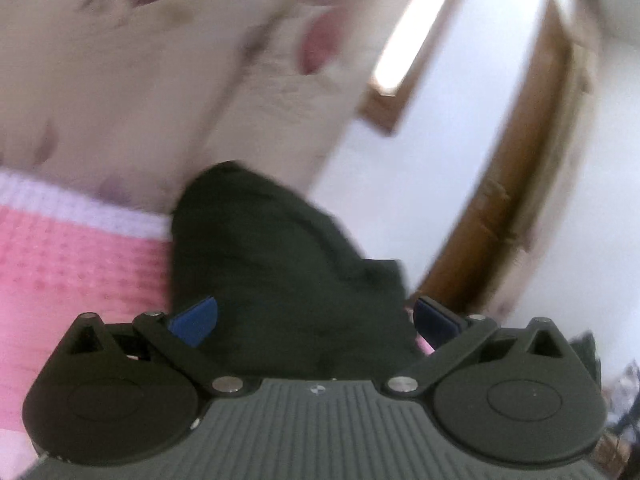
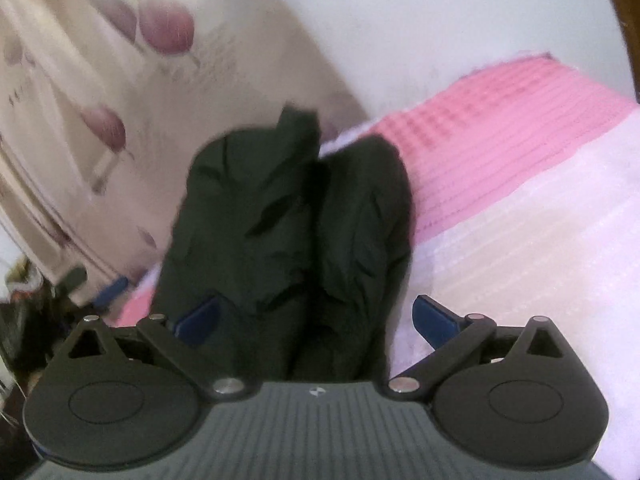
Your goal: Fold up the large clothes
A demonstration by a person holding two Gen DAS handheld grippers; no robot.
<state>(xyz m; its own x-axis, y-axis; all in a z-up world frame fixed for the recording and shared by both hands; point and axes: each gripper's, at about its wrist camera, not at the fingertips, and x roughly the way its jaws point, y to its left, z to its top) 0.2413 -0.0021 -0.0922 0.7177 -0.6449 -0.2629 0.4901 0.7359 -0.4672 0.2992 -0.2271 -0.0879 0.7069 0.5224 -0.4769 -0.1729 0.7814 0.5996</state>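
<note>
A dark, nearly black garment (image 1: 280, 272) lies bunched on a pink knitted bed cover (image 1: 80, 264). My left gripper (image 1: 316, 320) hangs over the garment's near end, open, its blue pads (image 1: 196, 320) wide apart and not pressing the cloth. In the right wrist view the same garment (image 2: 288, 220) stretches away in two long side-by-side rolls. My right gripper (image 2: 316, 320) is open above its near end, the left pad (image 2: 200, 318) over the cloth and the right pad over the pale cover. Both views are motion-blurred.
A cream floral fabric (image 1: 120, 80) hangs behind the bed and shows in the right wrist view (image 2: 100, 80). A wooden door frame (image 1: 520, 160) and white wall stand to the right. The bed cover turns pale pink (image 2: 520, 280) nearer me. Dark clutter (image 2: 20, 280) sits beside the bed.
</note>
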